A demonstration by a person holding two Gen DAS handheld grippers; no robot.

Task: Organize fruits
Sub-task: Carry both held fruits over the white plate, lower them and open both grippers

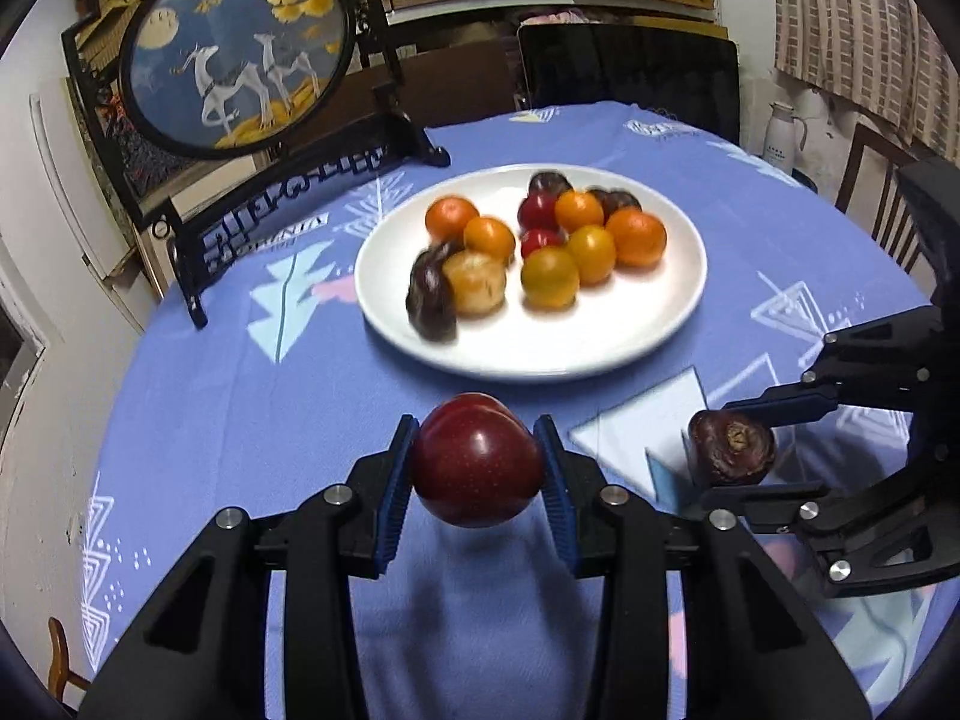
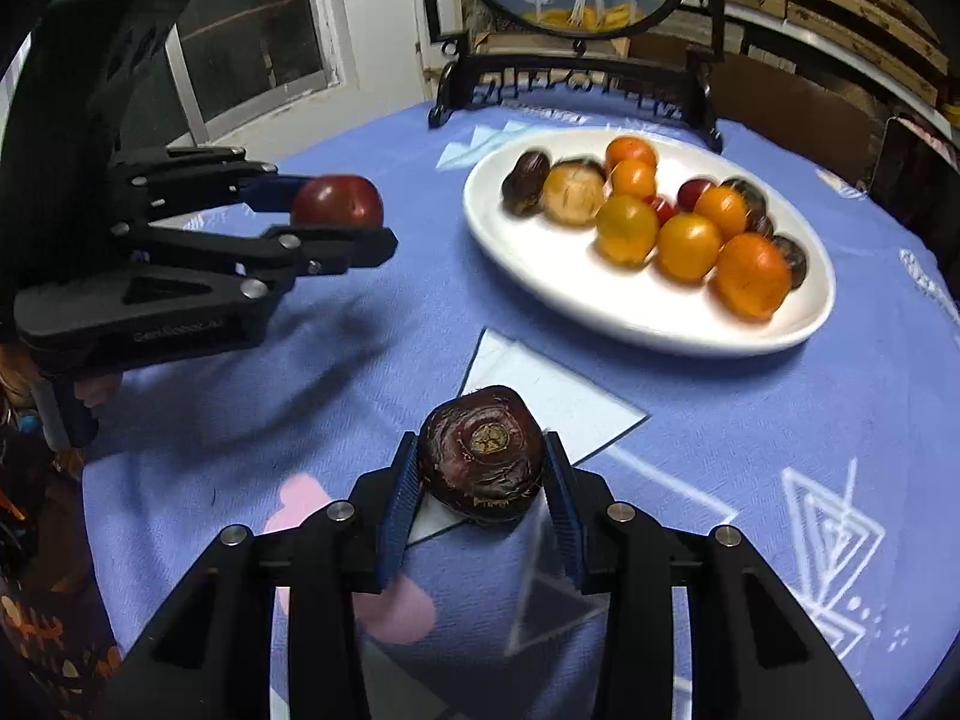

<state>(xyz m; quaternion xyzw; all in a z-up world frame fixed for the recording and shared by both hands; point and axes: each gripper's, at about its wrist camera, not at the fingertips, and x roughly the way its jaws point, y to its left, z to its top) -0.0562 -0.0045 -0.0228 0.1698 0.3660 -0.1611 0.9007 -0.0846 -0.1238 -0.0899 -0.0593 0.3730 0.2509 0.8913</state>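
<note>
My left gripper (image 1: 479,463) is shut on a dark red plum (image 1: 477,459) and holds it above the blue tablecloth, short of the white plate (image 1: 660,312). It also shows in the right wrist view (image 2: 342,222) with the plum (image 2: 337,200). My right gripper (image 2: 480,468) is shut on a dark brown wrinkled fruit (image 2: 480,453); it shows at the right of the left wrist view (image 1: 729,450). The plate (image 2: 540,264) holds several oranges, red plums and dark fruits.
A round deer picture on a black carved stand (image 1: 240,42) stands at the table's far edge behind the plate. A black chair back (image 1: 630,66) and a wooden chair (image 1: 882,192) stand beyond the table. A window (image 2: 240,30) is at the left.
</note>
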